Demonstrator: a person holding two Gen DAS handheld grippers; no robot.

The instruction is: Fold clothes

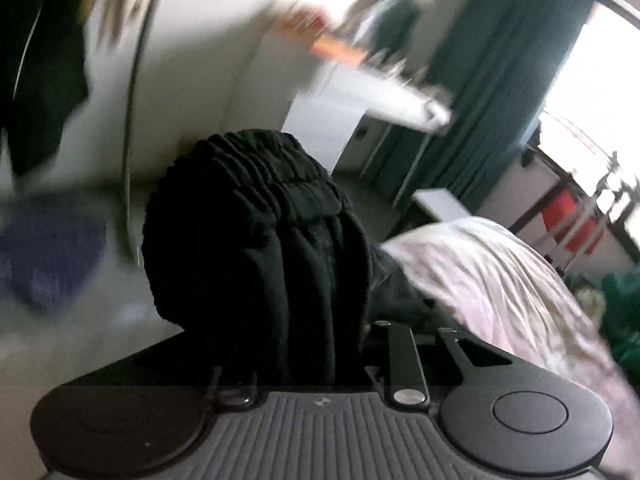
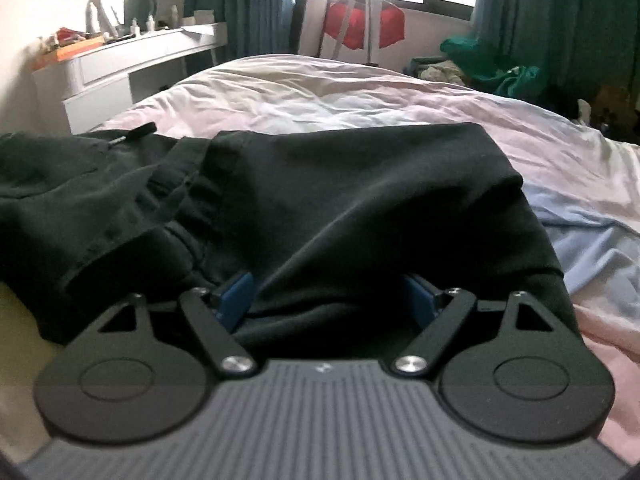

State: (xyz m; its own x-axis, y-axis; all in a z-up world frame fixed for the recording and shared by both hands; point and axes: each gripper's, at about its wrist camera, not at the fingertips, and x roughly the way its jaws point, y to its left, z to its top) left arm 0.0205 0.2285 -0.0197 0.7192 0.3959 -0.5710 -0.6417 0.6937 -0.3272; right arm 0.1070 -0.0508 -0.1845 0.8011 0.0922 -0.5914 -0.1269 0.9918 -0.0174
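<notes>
My left tool (image 1: 308, 360) is clamped on the black garment's (image 2: 320, 208) gathered waistband (image 1: 256, 172); my right tool (image 2: 328, 300) gapes wide with cloth bunched between its pads. I should close on that fold before lifting, then keep both edges level over the bed (image 2: 320, 92).

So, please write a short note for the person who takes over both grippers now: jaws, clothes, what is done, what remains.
Left gripper: jaws shut on the gathered waistband of the black garment, lifted off the bed.
Right gripper: jaws wide, black cloth bunched between them, not pinched.
Most of the garment lies crumpled on the bed; a light blue cloth lies beside it.
Done: no neat fold yet.
Left: spread, fold, set aside.
</notes>
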